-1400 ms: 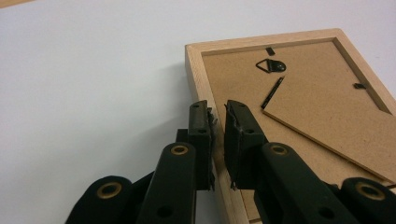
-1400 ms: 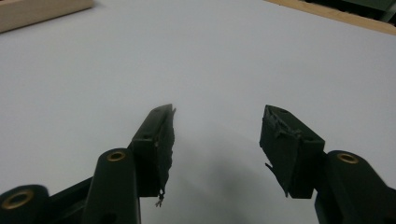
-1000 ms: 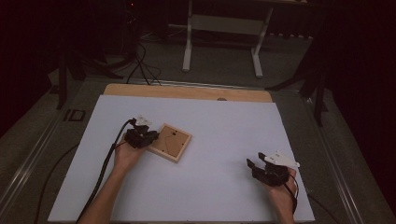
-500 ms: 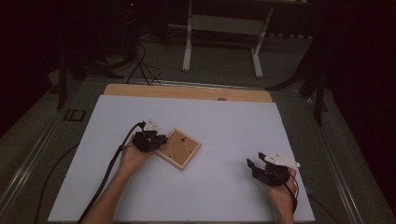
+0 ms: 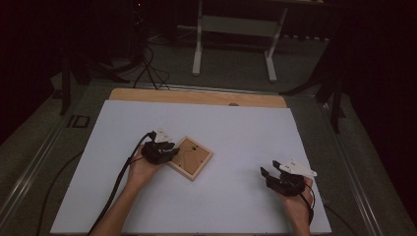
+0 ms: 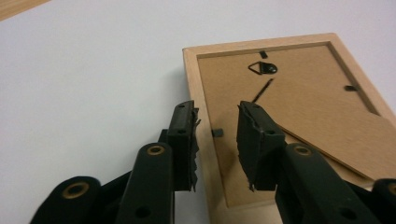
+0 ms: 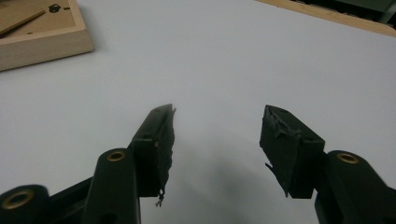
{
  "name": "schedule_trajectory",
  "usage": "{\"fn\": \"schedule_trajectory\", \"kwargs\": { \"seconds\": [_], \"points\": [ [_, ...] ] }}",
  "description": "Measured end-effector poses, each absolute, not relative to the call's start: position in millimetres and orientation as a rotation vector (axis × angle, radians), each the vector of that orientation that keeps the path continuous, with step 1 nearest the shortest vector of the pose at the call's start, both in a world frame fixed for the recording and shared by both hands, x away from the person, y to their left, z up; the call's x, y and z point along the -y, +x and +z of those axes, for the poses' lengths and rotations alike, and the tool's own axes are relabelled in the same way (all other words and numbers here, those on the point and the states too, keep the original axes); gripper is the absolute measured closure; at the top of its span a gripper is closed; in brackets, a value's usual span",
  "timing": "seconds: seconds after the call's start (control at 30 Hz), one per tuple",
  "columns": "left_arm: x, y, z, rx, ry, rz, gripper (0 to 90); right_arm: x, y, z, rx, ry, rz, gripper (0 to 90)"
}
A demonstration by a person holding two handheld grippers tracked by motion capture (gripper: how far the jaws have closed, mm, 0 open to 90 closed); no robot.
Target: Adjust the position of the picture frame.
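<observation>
A small wooden picture frame [image 5: 193, 158] lies back side up on the white table sheet [image 5: 246, 128], its brown backing board and hanger [image 6: 262, 68] showing. My left gripper [image 5: 169, 147] sits at the frame's left edge. In the left gripper view its jaws [image 6: 217, 114] have just been opening and stand open astride the frame's [image 6: 299, 93] side rail, with a gap at the pads. My right gripper [image 5: 269, 173] rests at the near right of the sheet, open, with nothing between its fingers [image 7: 217, 114]. A corner of the frame [image 7: 42, 44] lies far off at that view's upper left.
A strip of bare wooden tabletop [image 5: 196, 97] runs along the sheet's far edge. Beyond it on the dark floor stand a white stand's legs [image 5: 199, 44] and some cables [image 5: 147, 69]. A cable [image 5: 118, 187] trails from my left gripper along the forearm.
My left hand slid the frame a little to the right and toward the near edge, then its jaws widened on the frame's edge. The right hand kept still.
</observation>
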State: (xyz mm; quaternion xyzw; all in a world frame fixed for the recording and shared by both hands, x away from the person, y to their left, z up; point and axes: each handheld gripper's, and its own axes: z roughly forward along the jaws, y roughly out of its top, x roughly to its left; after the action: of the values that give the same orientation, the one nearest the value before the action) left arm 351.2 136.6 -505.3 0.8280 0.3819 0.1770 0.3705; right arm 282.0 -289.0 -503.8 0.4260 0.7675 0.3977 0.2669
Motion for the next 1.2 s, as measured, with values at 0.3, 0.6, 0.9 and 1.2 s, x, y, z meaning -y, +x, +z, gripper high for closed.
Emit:
{"fn": "schedule_trajectory", "kwargs": {
  "seconds": [0.3, 0.6, 0.9, 1.2],
  "points": [
    [-138.7, 326.2, -500.8, -0.992, 2.113, 0.531, 64.2, 288.8, 281.6, -503.5, -2.073, 1.148, 1.074, 44.2],
    [-147.2, 320.3, -507.1, -1.053, 2.075, 0.525, 80.6, 288.9, 281.6, -503.4, -2.070, 1.149, 1.074, 44.1],
    [-136.2, 319.9, -510.2, -0.997, 2.157, 0.509, 89.8, 288.4, 281.4, -503.3, -2.071, 1.146, 1.075, 44.1],
    [-136.5, 324.6, -509.9, -0.996, 2.183, 0.514, 90.0, 288.8, 281.6, -503.5, -2.074, 1.147, 1.074, 44.1]
  ]
}}
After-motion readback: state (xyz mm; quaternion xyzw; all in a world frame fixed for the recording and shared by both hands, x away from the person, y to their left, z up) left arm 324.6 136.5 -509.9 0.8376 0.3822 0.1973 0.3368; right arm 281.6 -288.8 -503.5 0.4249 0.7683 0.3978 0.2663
